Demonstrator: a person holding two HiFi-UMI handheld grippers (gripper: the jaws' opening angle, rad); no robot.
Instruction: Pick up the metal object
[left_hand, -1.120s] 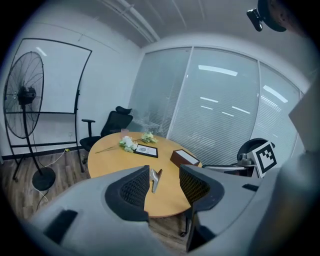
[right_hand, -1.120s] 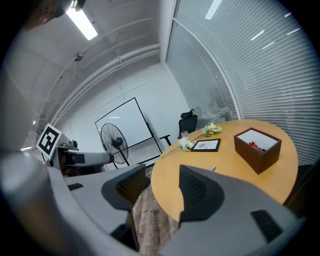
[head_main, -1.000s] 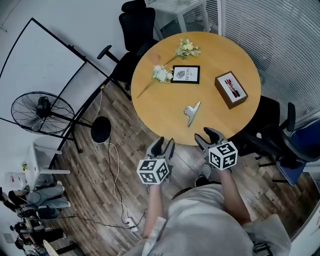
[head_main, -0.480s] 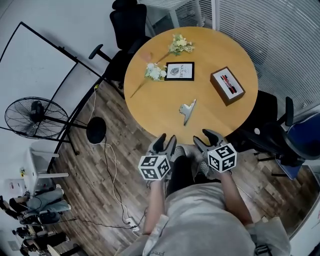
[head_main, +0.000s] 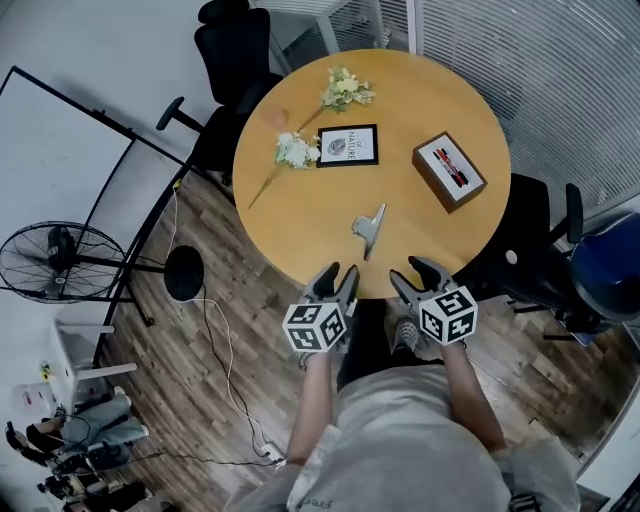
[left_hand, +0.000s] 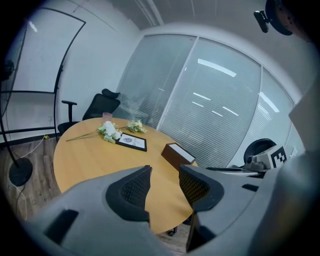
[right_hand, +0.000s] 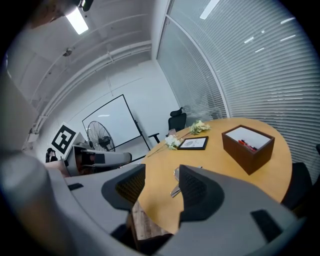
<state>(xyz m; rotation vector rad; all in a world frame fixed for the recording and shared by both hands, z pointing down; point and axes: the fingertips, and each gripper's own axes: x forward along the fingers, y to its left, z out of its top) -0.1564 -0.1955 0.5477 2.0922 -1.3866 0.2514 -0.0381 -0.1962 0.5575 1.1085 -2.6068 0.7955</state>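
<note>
The metal object, a silver clip with a long handle, lies on the round wooden table close to its near edge. Both grippers hover side by side just off that edge, in front of the person. My left gripper is open and holds nothing; the clip lies ahead of it, slightly right. My right gripper is open and empty too, with the clip ahead to its left. In the right gripper view the clip shows partly between the jaws of the right gripper. The left gripper view shows the left gripper but no clip.
On the table lie a brown box with pens, a black picture frame and two sprigs of white flowers. Office chairs surround the table. A fan, a whiteboard stand and floor cables are at left.
The person has stepped closer to the table, so both grippers now sit right at its near edge, nearer the clip. Both stay open and empty.
</note>
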